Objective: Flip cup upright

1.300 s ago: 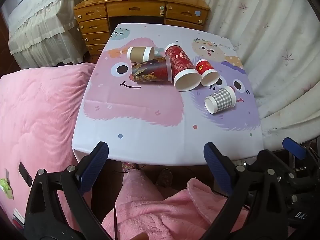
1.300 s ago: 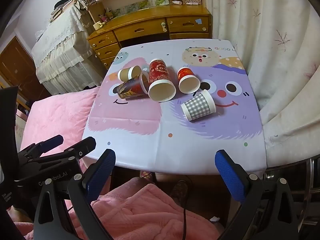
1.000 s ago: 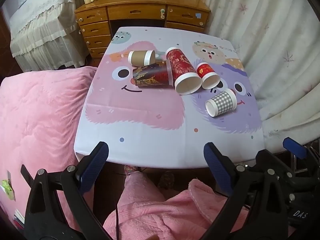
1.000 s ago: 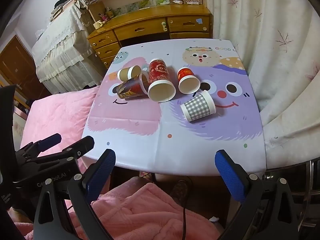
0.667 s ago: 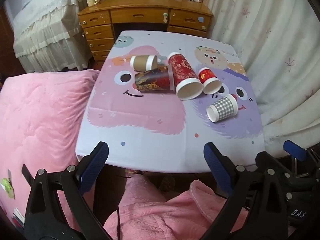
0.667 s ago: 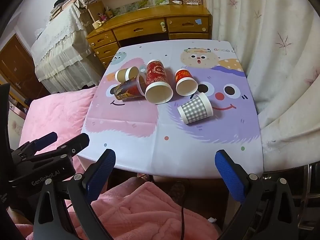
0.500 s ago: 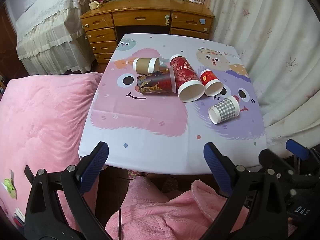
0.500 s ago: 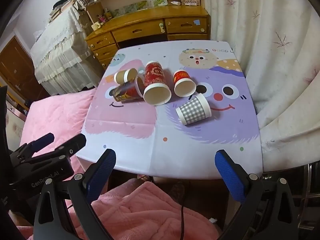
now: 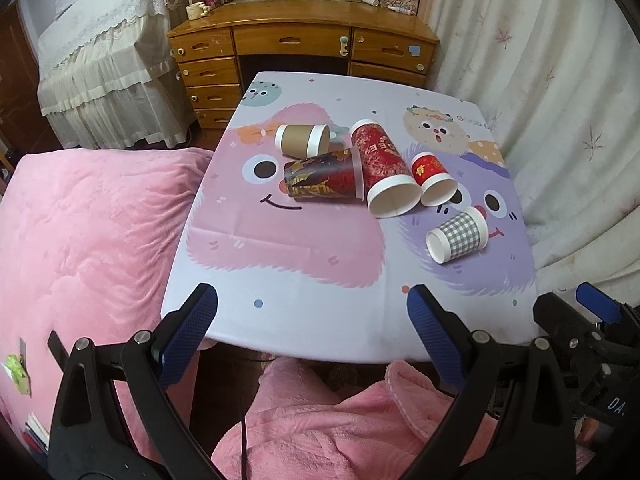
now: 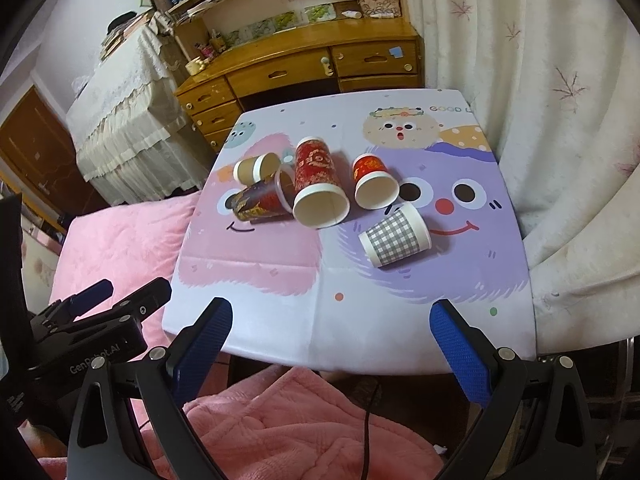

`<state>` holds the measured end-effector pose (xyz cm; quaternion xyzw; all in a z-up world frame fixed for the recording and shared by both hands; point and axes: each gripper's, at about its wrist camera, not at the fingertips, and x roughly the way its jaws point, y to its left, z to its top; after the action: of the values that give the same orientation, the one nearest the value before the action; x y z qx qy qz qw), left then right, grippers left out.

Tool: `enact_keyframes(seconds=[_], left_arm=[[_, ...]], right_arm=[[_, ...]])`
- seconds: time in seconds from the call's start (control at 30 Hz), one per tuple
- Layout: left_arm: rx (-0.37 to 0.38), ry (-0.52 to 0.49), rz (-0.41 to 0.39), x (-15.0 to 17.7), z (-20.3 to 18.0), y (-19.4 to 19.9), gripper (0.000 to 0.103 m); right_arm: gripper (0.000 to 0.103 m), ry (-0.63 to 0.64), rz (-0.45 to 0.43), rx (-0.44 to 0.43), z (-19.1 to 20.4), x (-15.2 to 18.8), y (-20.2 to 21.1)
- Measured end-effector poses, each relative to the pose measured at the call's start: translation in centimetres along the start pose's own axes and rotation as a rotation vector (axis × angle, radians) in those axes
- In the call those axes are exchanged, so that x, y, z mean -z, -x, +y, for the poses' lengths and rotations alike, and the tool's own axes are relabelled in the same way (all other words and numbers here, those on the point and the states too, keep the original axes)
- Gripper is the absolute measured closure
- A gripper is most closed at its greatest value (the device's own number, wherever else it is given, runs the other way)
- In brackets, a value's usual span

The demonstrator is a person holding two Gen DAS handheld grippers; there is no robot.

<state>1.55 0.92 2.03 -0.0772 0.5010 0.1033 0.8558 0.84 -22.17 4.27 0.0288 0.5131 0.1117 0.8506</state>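
Several paper cups lie on their sides on a small table with a cartoon cloth (image 9: 288, 248) (image 10: 280, 280). A grey checked cup (image 9: 458, 235) (image 10: 394, 236) lies nearest, at the right. A tall red cup (image 9: 382, 168) (image 10: 318, 180), a small red cup (image 9: 432, 178) (image 10: 372, 182), a dark patterned cup (image 9: 322, 178) (image 10: 262, 200) and a brown cup (image 9: 302, 141) (image 10: 256, 168) lie behind it. My left gripper (image 9: 310, 320) and right gripper (image 10: 330, 332) are both open and empty, held in front of the table's near edge, apart from the cups.
A pink quilted bed (image 9: 88, 232) is left of the table. A white curtain (image 9: 560, 100) hangs close on the right. A wooden desk with drawers (image 9: 304, 48) stands behind the table. A pink-robed lap (image 9: 340, 432) is below the grippers.
Both grippers have tilted up and drawn slightly nearer the table, so the cups sit lower and larger in view. The cups have not moved. Both grippers stay open.
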Motion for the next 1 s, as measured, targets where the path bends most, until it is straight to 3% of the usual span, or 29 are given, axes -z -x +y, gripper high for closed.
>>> enact_keyframes(seconds=[0.5, 0.73, 1.0], left_arm=[[0.083, -0.036, 0.062, -3.7, 4.8, -3.0, 0.008], [0.156, -0.062, 0.098, -5.0, 8.5, -3.6, 0.008], [0.285, -0.099, 0.201, -3.9, 10.9, -6.2, 0.008]], right_arm=[[0.002, -0.108, -0.03, 0.033, 2.7, -3.6, -2.2], [0.002, -0.166, -0.063, 0.063, 6.2, -4.1, -2.4], [0.002, -0.249, -0.048, 0.13, 10.3, -2.6, -3.5]])
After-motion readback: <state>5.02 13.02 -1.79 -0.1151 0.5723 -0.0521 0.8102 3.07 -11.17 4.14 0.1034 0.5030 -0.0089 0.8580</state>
